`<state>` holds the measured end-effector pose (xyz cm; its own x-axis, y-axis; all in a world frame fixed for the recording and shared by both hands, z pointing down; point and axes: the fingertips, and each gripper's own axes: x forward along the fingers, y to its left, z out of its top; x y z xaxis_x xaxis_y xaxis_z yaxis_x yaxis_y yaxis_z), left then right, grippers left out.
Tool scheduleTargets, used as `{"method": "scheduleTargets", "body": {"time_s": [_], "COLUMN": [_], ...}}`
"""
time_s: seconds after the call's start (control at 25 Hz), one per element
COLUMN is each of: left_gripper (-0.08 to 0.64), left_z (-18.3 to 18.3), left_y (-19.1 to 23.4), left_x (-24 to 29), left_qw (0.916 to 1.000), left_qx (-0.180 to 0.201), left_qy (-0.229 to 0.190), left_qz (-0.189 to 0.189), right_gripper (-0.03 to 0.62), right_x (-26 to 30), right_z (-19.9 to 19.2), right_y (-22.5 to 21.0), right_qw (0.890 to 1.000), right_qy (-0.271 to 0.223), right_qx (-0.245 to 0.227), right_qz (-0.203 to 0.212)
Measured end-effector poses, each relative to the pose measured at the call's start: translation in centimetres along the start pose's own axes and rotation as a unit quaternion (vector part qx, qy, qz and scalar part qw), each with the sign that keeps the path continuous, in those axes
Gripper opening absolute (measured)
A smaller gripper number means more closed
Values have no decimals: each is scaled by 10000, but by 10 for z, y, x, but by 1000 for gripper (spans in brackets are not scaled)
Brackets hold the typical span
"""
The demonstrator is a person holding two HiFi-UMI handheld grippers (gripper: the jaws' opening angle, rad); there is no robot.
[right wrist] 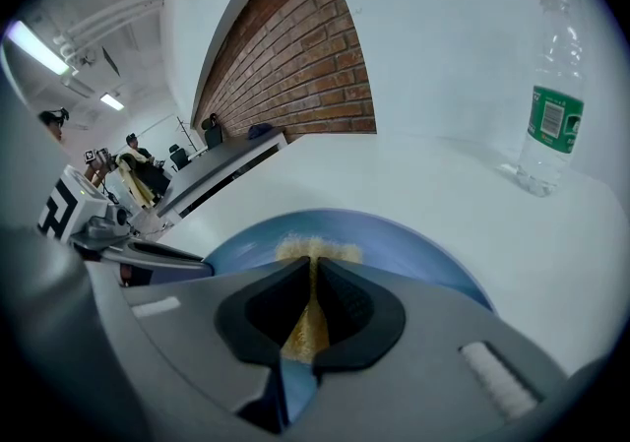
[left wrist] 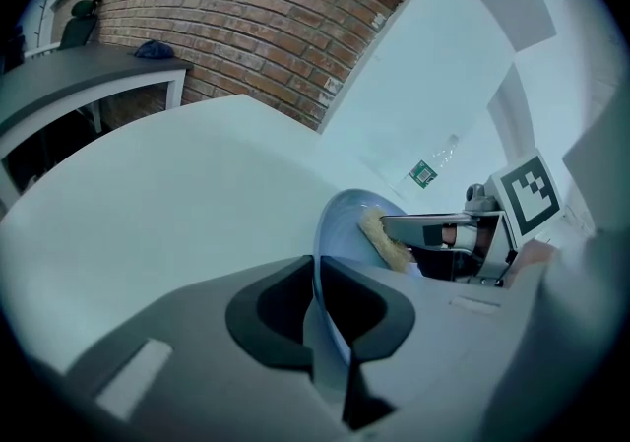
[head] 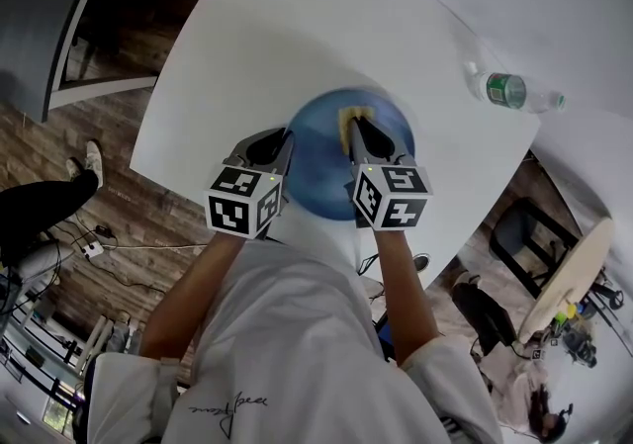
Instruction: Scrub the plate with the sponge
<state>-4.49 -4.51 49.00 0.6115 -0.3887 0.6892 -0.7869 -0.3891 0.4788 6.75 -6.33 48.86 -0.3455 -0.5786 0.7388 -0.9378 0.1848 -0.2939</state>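
The plate [head: 318, 157] is a round, plain blue dish with a shallow raised rim. It sits at the near side of the white bench [head: 297, 27], just in front of the person. From above I cannot tell whether it rests flat or is lifted a little. The left tool [left wrist: 323, 294] has its jaws pressed onto the plate's left rim, which runs edge-on between the dark pads. The right tool [right wrist: 313, 294] pinches a yellow sponge [right wrist: 317, 251] (coarse and fibrous, squeezed thin between the pads). The sponge's free end pokes out ahead of the jaws and lies against the plate's blue inner face, toward the far side of the dish. The far rim looks smeared in the head view. A clear plastic bottle [head: 512, 92] with a green label stands well apart, off to the right on the bench.
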Motion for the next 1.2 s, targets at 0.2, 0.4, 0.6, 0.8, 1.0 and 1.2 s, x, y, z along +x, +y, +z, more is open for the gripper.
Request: {"method": "scheduleTargets", "body": {"time_s": [0.2, 0.4, 0.6, 0.8, 1.0, 1.2], "left_gripper": [28, 26, 26, 28, 28, 28], "left_z": [0, 3, 3, 2, 3, 3], "left_y": [0, 1, 2, 2, 4, 4], "left_x": [0, 1, 1, 2, 1, 1], "left_qw": [10000, 9999, 9999, 9998, 9996, 9995], "left_qx": [-47, -102, -137, -184, -272, -296], "left_qy": [6, -19, -31, -59, -100, -116], "left_qz": [-20, -1, 23, 39, 65, 73], "right_gripper": [31, 32, 32, 32, 32, 32], "right_x": [4, 9, 12, 15, 19, 21], "right_z": [2, 7, 10, 11, 12, 11], "right_y": [1, 2, 3, 8, 15, 24], "right_qw": [10000, 10000, 9999, 9996, 9993, 9989], "right_qy": [-3, -16, -25, 2, 29, 62], "right_qx": [-50, -35, -94, -279, -359, -431], "right_qz": [1, 40, 42, 36, 103, 171]}}
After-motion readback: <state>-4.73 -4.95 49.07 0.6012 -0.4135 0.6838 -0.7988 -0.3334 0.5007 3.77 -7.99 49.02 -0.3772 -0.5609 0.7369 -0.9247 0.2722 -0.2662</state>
